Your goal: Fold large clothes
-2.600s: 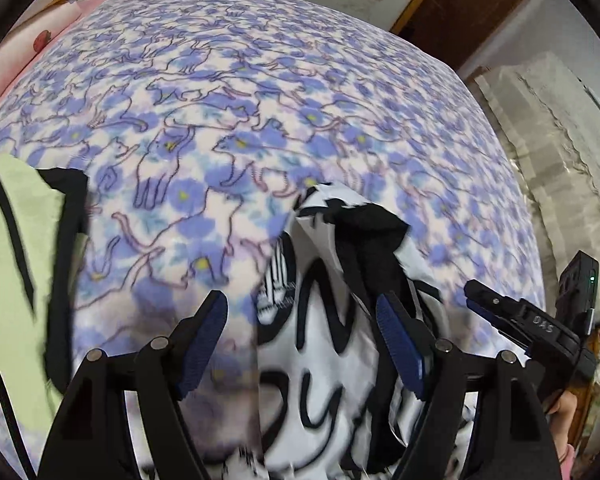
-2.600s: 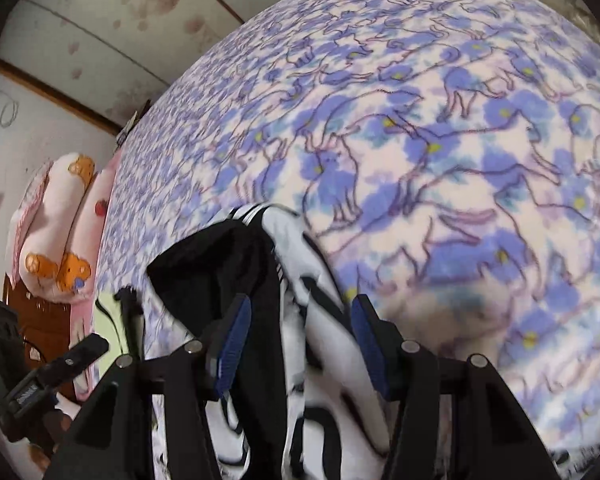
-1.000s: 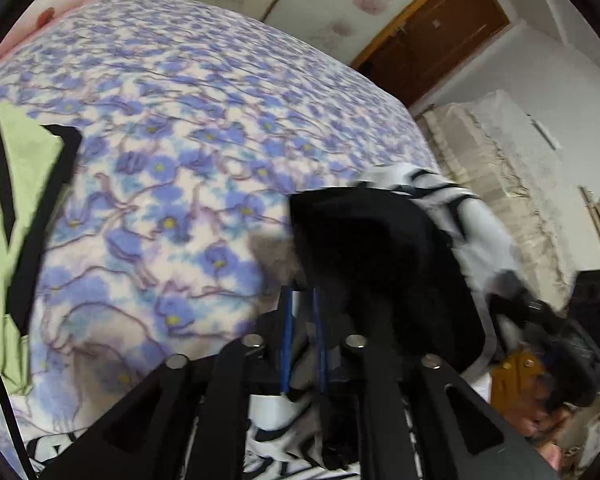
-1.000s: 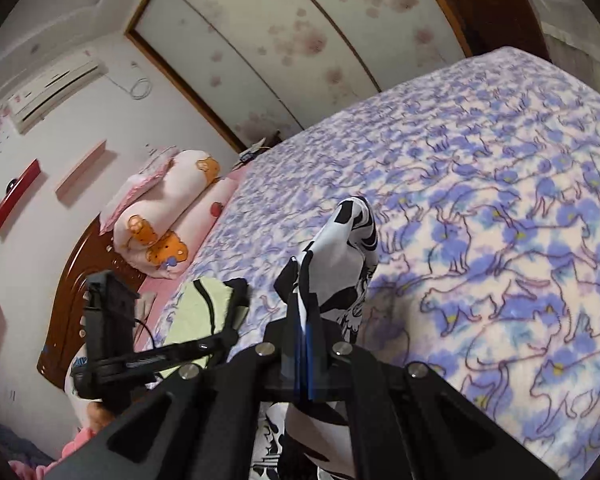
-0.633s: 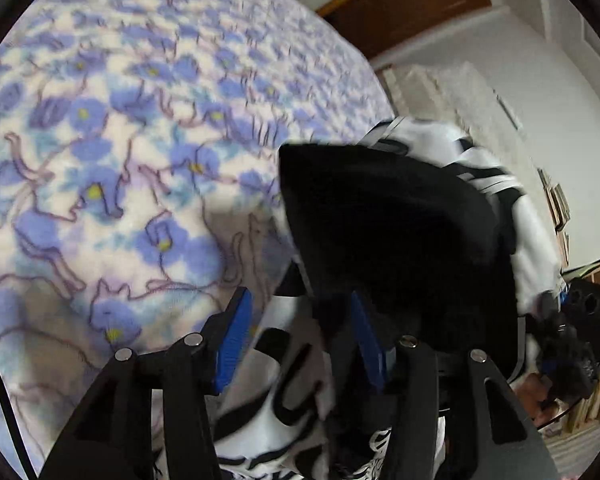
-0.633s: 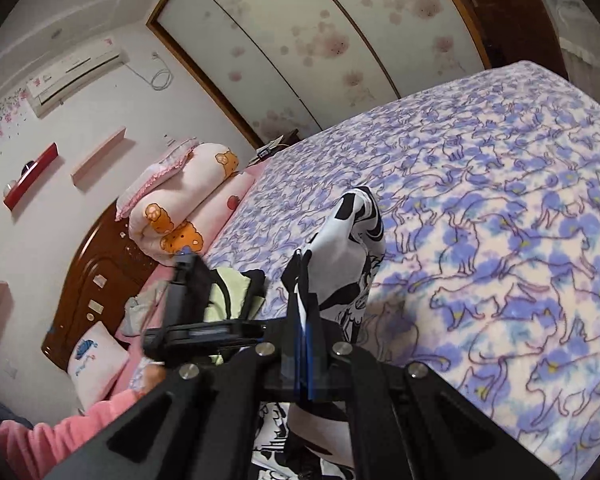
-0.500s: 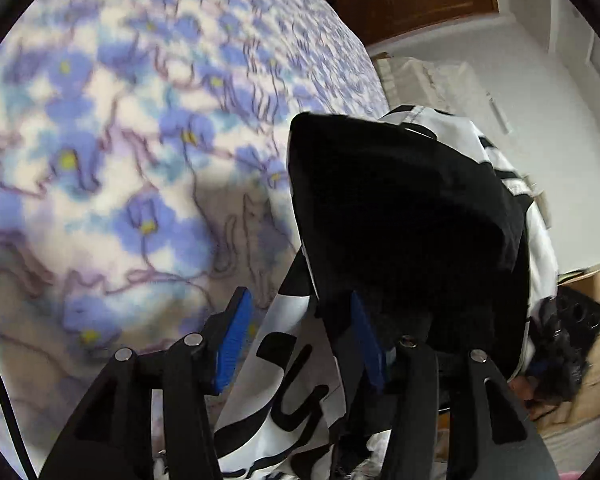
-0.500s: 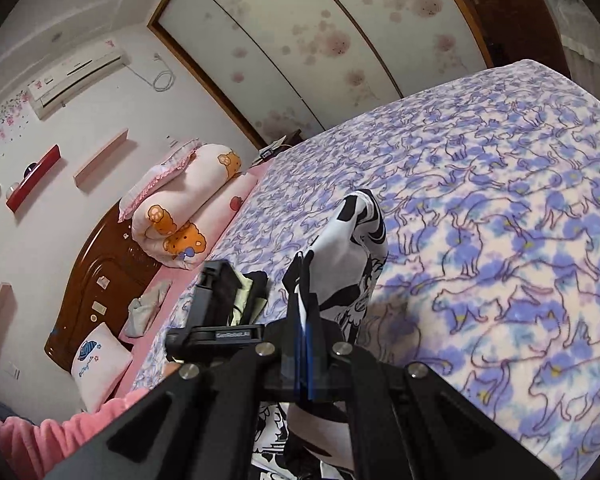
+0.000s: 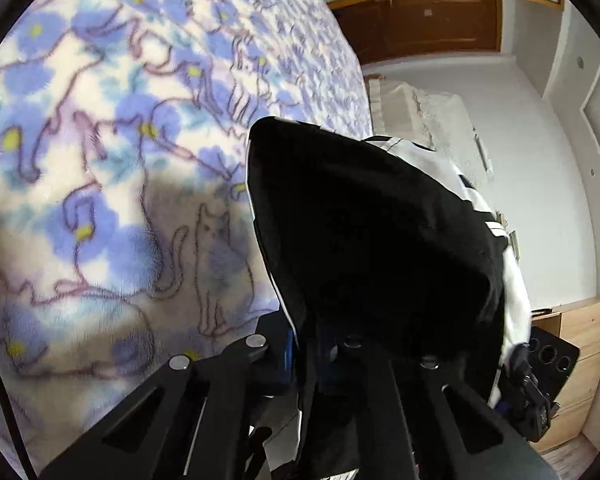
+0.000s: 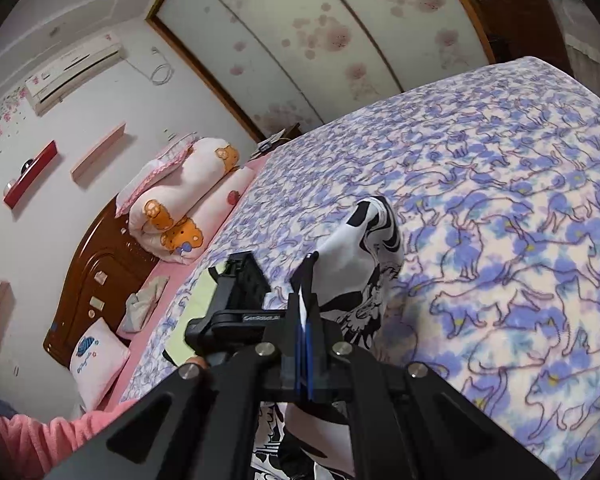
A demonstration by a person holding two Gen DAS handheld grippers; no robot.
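Observation:
A white garment with black print and a black lining (image 9: 380, 232) hangs over the cat-print blanket (image 9: 100, 160). My left gripper (image 9: 310, 350) has its jaws closing tight on a fold of the black cloth, which the pads press. In the right wrist view my right gripper (image 10: 304, 336) is shut on the white printed edge of the same garment (image 10: 364, 248), held above the bed. The left gripper (image 10: 240, 292) shows just to its left, and the right gripper (image 9: 534, 384) shows at the lower right of the left wrist view. The black cloth hides much of the left fingers.
A pale green garment (image 10: 196, 300) lies on the blanket (image 10: 500, 200) behind the left gripper. Bear-print pillows (image 10: 180, 208) and a wooden headboard (image 10: 92, 280) are at the far left. A pink sleeve (image 10: 20, 432) is at the bottom left. A wooden cabinet (image 9: 580, 352) stands beside the bed.
The left gripper opened, dropped lower along the garment with a roll, and closed again on the black cloth. It now sits nearer the right gripper, which has stayed shut and still.

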